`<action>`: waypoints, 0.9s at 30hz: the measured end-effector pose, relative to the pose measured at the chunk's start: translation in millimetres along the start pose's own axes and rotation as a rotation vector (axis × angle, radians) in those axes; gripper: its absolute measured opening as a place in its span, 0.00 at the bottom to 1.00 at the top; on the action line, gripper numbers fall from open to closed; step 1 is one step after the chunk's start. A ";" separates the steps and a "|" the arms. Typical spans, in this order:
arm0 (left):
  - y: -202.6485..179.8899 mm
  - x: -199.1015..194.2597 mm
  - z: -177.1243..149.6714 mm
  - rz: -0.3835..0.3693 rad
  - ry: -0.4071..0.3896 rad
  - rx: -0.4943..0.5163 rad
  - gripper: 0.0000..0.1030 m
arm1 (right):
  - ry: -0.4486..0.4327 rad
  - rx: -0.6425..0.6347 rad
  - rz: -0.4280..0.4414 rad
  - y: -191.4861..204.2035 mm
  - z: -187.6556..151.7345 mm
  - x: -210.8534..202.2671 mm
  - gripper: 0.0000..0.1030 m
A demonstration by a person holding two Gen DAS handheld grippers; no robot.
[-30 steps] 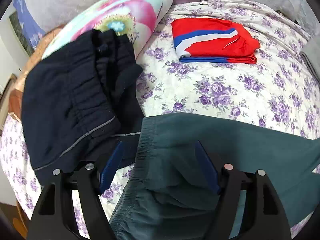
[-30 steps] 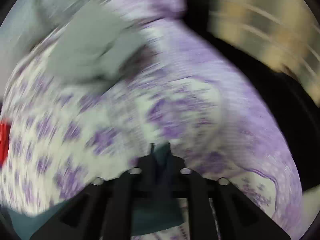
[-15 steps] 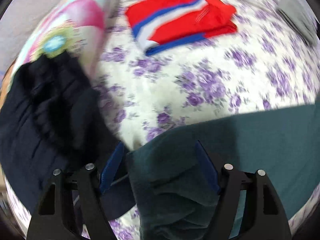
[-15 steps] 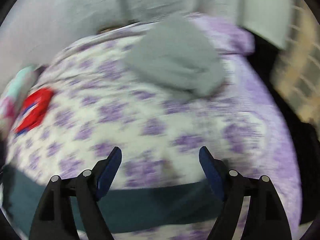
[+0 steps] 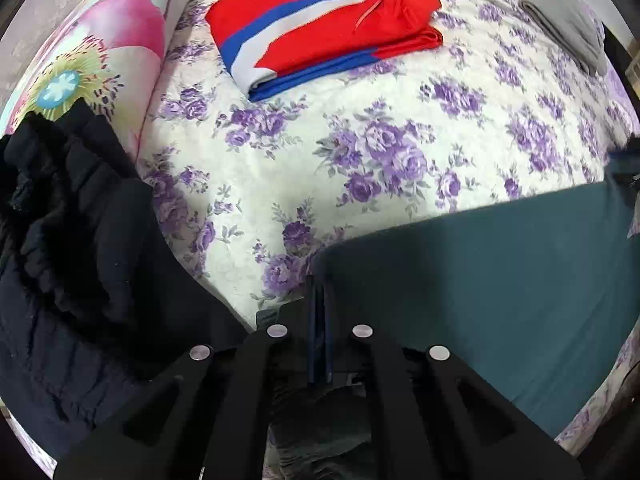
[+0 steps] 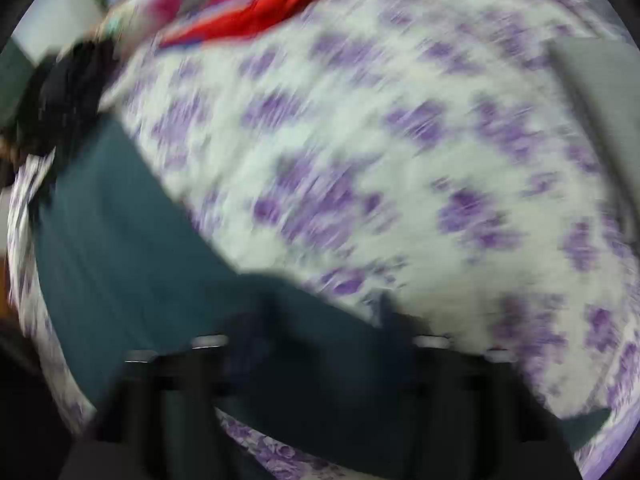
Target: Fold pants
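Observation:
Dark teal pants (image 5: 480, 280) lie across the near part of the flowered bed (image 5: 360, 152). My left gripper (image 5: 319, 312) is shut on their corner edge, with the cloth pinched between the blue pads. The right wrist view is blurred by motion. There the teal pants (image 6: 120, 240) stretch from the left down to my right gripper (image 6: 316, 328). Its fingers stand wide apart with the cloth lying between them, so it looks open.
Folded red, white and blue pants (image 5: 320, 24) lie at the back of the bed. Dark navy pants (image 5: 72, 260) are heaped on the left by a flowered pillow (image 5: 100, 52). Folded grey cloth (image 5: 568, 28) lies at the far right.
My left gripper has shut on the teal pants' edge. My right gripper opened, then swung left and down over the pants.

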State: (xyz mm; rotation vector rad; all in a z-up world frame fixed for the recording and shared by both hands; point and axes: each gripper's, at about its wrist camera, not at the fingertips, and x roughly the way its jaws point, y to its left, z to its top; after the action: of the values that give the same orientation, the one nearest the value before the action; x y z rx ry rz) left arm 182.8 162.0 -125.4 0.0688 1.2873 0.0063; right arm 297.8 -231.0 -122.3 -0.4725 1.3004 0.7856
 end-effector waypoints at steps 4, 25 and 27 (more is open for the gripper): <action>5.5 -10.4 3.9 -0.001 -0.031 -0.055 0.02 | -0.060 0.014 0.052 -2.5 4.8 -18.4 0.03; 17.2 -13.8 31.2 0.040 -0.038 -0.023 0.49 | -0.194 0.237 -0.104 -45.8 0.4 -46.4 0.61; 8.3 -3.4 36.7 0.036 -0.004 0.026 0.49 | -0.184 0.213 -0.078 -44.0 11.3 -33.3 0.62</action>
State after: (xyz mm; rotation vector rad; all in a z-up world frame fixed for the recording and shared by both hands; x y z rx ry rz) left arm 217.2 168.4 -111.4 0.1141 1.2817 0.0198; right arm 335.6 -260.3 -92.6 -0.2716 1.1711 0.6034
